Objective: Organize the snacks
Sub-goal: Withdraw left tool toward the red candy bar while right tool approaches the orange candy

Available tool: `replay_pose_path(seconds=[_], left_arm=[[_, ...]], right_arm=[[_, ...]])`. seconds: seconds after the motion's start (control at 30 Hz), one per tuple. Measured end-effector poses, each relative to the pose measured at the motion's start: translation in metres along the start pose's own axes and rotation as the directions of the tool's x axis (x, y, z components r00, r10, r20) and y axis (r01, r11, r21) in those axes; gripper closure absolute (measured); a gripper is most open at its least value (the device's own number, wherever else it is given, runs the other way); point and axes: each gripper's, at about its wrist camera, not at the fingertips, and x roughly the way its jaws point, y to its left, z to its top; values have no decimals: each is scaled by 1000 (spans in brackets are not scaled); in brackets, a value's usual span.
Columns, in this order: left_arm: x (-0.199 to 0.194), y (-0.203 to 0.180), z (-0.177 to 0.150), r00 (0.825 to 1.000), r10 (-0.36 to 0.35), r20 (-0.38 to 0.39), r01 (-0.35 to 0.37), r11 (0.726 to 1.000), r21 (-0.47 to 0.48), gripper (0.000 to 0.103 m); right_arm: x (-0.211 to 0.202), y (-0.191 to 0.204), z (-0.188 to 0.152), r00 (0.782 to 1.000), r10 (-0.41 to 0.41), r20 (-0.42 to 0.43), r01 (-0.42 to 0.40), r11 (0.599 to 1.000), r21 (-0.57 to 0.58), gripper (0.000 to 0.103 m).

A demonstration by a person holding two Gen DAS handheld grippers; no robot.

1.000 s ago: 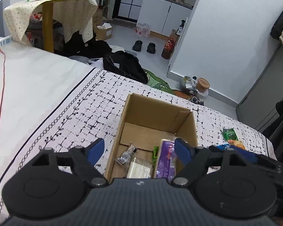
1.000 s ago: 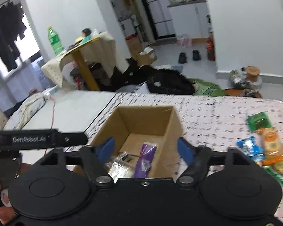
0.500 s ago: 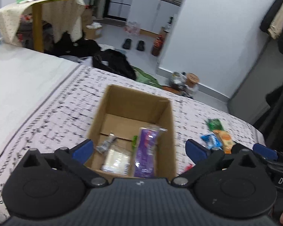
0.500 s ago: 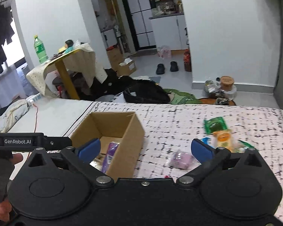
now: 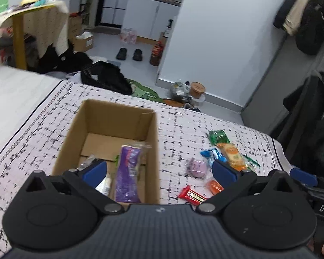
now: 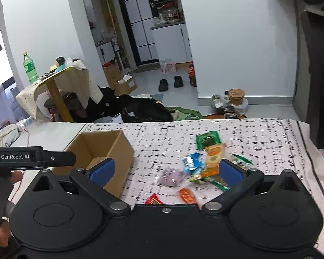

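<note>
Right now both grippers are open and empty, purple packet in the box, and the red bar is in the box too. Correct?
Not quite. The red bar lies on the patterned cloth outside the box, as the left wrist view shows. The rest holds: left gripper and right gripper open and empty, purple packet in the box.
</note>
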Motion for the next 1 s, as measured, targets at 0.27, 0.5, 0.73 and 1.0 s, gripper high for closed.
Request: replay_pose_path(seconds=[0.27,0.5,0.73,1.0], left_arm=[[11,-28,-7,999,-37,-30,37,999,28,0],[22,-46,-14,997,-64,-41,65,998,24,1],[40,-64,-25,995,-73,-69,74,997,10,15],[63,-69,-41,993,-42,-108,37,998,-43,38]], right_arm=[[-6,-28,-11,999,-41,-4,41,998,45,0],[-6,-49,-19,998,-56,-7,56,995,80,1],[2,-60,-27,999,-28,-34,31,996,90,15],[19,-57,-36,997,29,-75,-23,996,84,31]])
